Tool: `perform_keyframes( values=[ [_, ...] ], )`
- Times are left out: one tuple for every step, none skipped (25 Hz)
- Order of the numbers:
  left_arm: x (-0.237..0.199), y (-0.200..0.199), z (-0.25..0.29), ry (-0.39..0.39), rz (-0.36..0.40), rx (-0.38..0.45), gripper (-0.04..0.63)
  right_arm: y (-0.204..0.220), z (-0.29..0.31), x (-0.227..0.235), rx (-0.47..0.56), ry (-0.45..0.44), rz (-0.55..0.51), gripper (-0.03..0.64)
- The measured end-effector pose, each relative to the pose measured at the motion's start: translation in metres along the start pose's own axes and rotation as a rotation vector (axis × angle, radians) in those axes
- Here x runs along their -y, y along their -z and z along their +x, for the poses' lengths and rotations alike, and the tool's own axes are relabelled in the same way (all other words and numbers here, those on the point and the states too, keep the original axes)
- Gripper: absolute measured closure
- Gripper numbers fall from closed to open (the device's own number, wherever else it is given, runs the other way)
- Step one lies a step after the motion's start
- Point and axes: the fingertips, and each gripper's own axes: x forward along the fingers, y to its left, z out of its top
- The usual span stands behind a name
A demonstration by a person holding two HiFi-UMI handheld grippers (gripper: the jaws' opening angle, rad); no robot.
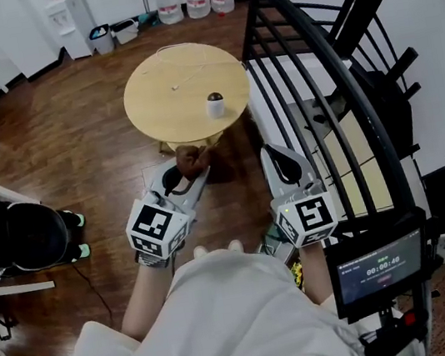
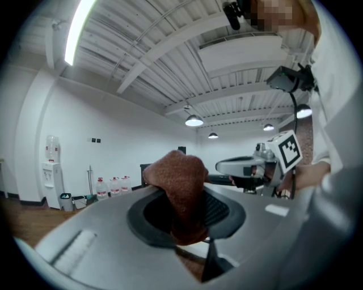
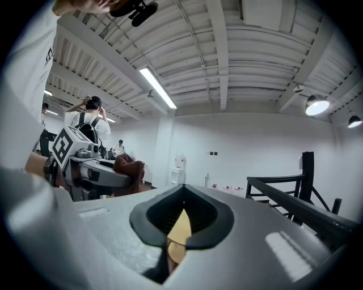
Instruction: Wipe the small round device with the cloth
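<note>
- The device [image 1: 215,105] stands upright near the near-right edge of the table [image 1: 154,100], ahead of both tongs and apart from them.
- The left tongs [image 1: 190,168] are clamped on the cloth [image 1: 192,159]. They are judged nearer; the device lies ahead, slightly right.
- The right tongs [image 1: 274,156] are together and empty.
- The railing [image 1: 307,74] crowds the right side, while the left approach is open.

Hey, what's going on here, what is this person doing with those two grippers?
A person stands in front of a round wooden table with a gripper in each hand. The left gripper is clamped on a brown cloth. The right gripper is shut with nothing in it. The small round device sits on the table, and both grippers are held short of it, so the wiping has not started.
</note>
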Motion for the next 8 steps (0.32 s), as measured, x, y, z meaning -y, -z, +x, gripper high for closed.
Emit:
perform_keyframes(
  values=[
    [-0.001,-0.001,0.000,0.002,-0.002,0.003,0.489,-0.002,0.002,-0.001,0.001,-0.002,0.000,0.615],
    [-0.003,-0.003,0.001,0.003,-0.005,0.007,0.489,-0.003,0.005,-0.001,0.001,-0.004,-0.001,0.615],
    [-0.005,-0.004,0.002,0.005,-0.008,0.009,0.489,-0.005,0.007,-0.002,0.000,-0.007,-0.002,0.615],
    [-0.007,-0.005,0.002,0.005,-0.010,0.011,0.489,-0.006,0.009,-0.003,-0.002,-0.010,-0.004,0.615],
    [-0.008,-0.005,0.002,0.005,-0.012,0.012,0.489,-0.006,0.011,-0.004,-0.004,-0.014,-0.006,0.615],
    [-0.010,-0.006,0.002,0.004,-0.014,0.013,0.489,-0.006,0.013,-0.006,-0.007,-0.017,-0.009,0.615],
    [-0.011,-0.006,0.002,0.004,-0.016,0.015,0.489,-0.006,0.015,-0.008,-0.009,-0.021,-0.011,0.615],
    [-0.013,-0.005,0.002,0.002,-0.018,0.016,0.489,-0.006,0.016,-0.010,-0.011,-0.024,-0.014,0.615]
  ],
)
